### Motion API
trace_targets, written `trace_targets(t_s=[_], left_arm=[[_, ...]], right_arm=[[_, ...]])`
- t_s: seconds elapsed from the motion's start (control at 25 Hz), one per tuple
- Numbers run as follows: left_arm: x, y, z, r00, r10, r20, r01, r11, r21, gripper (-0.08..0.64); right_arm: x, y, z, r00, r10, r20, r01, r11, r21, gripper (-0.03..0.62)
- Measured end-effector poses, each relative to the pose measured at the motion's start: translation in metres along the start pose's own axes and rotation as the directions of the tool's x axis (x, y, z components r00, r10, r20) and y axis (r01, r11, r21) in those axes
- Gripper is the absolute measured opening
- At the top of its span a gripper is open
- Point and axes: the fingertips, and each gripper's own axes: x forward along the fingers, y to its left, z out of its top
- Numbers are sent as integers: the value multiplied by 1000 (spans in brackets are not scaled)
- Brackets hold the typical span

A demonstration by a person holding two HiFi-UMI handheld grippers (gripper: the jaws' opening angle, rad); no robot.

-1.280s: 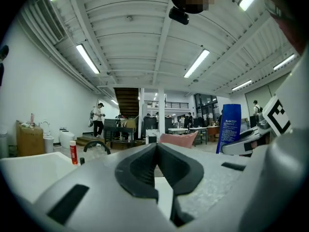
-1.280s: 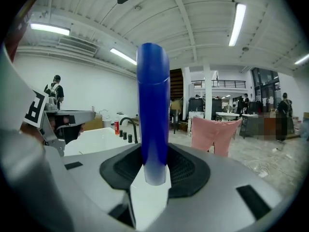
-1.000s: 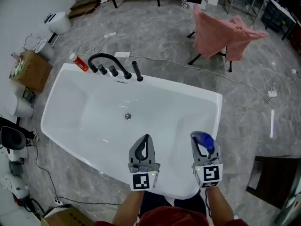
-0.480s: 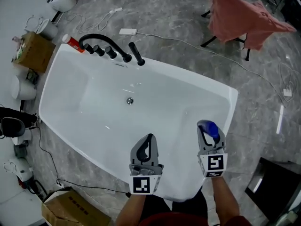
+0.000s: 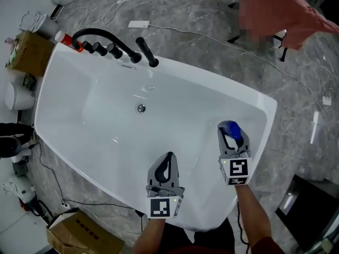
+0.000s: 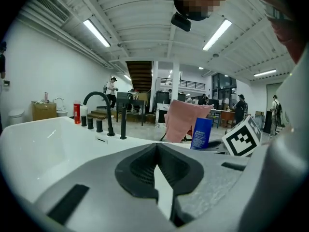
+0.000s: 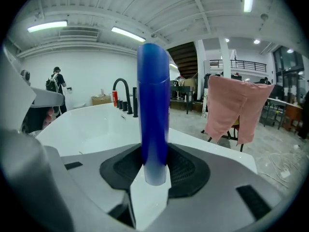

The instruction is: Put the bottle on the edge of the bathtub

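Observation:
My right gripper [image 5: 229, 127] is shut on a blue bottle [image 5: 234, 133] and holds it upright over the right end of the white bathtub, a little inside its right rim [image 5: 271, 108]. In the right gripper view the blue bottle [image 7: 153, 110] stands between the pads, filling the gripper [image 7: 153, 154]. My left gripper [image 5: 167, 156] hovers over the tub's near side, shut and empty; its jaws [image 6: 156, 146] meet at the tips. In the left gripper view the bottle [image 6: 201, 133] shows at the right.
A black faucet [image 5: 100, 38] and handles stand on the tub's far rim, a red-and-white bottle [image 5: 65, 38] beside them. The drain [image 5: 141, 108] lies mid-tub. A pink cloth [image 5: 296, 15] drapes a chair beyond. Cardboard boxes [image 5: 21, 54] and cables lie on the grey floor.
The head camera has come closer and tilted down, so the tub fills more of the view. Both grippers now stand further in over the tub, the right one still gripping the bottle.

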Motion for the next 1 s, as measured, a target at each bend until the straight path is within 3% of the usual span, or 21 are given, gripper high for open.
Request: trace_targets(t_s=[0.2, 0.52, 0.68, 1.0], left_arm=[[13, 7, -13, 1000, 7, -8, -7, 1000, -2, 5], [30, 8, -16, 1000, -3, 0, 3, 1000, 9, 5], [32, 2, -22, 1000, -22, -10, 22, 1000, 9, 5], [33, -12, -23, 999, -33, -3, 33, 999, -30, 5]], right_arm=[[43, -12, 3, 1000, -10, 11, 10, 1000, -28, 149], [104, -39, 39, 996, -55, 70, 58, 998, -32, 149], [128, -60, 51, 992, -100, 82, 100, 995, 2, 150], [153, -71, 59, 985, -134, 110, 137, 990, -19, 150]])
